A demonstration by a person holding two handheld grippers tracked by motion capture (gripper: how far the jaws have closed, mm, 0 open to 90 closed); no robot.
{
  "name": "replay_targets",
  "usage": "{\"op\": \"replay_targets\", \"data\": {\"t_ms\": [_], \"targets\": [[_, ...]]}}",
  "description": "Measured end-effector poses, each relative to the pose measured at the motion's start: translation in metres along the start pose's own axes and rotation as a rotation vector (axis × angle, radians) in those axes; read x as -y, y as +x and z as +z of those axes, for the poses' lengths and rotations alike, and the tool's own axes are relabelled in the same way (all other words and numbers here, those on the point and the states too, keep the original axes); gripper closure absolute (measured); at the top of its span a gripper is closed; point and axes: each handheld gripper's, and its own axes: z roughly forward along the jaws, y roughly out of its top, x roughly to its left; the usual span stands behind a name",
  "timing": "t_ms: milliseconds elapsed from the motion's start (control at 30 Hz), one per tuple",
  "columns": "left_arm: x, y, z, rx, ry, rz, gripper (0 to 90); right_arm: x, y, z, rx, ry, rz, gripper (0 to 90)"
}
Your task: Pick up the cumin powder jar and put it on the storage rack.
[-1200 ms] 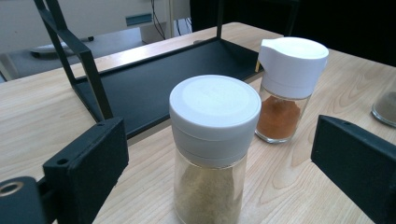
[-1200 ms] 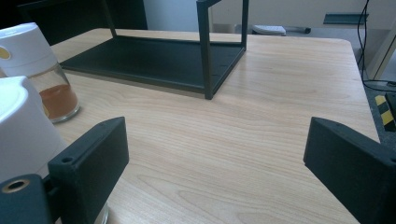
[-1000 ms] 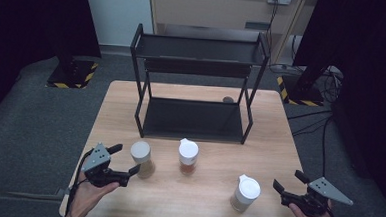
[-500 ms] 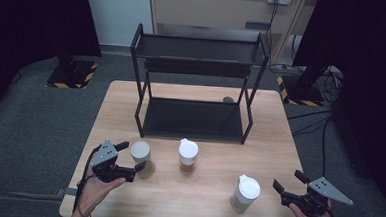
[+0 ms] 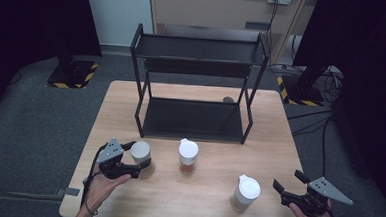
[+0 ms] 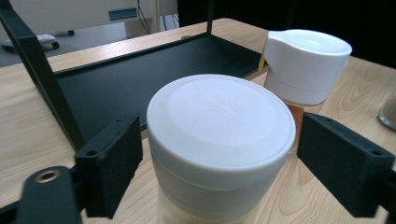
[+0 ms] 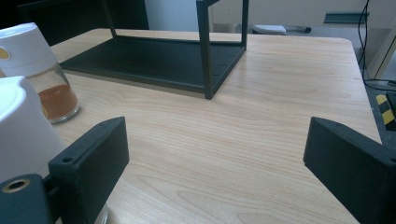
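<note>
White-lidded jar [image 6: 219, 149] is standing near the table's [image 5: 279, 143] left front; my left gripper [image 5: 134, 160] has just been closing around it, small gaps remaining. I'm holding my right gripper [image 5: 289, 182] wide, nothing between.

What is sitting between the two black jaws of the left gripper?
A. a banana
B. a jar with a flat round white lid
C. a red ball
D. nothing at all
B: in the left gripper view, the jar with a flat round white lid stands between the black jaws of the left gripper, which have just been closing around it, with small gaps left on both sides.
</note>
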Motion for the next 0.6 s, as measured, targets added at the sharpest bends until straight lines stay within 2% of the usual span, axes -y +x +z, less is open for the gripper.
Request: {"op": "replay_targets", "data": {"t_ms": [267,367,600], "targets": [[0.0034,0.0013,0.0057,-0.001,-0.018,0.006,24.1,0.0001,0.0,0.0001,0.001,0.0,0.002,7.3],[0.0065,0.0004,0.0074,-0.01,-0.028,0.02,31.5,0.0,0.0,0.0003,0.002,0.001,0.003,7.3],[0.0097,-0.0009,0.0072,-0.016,-0.042,0.028,32.7,-0.0001,0.0,0.0004,0.002,0.002,0.007,7.4]]}}
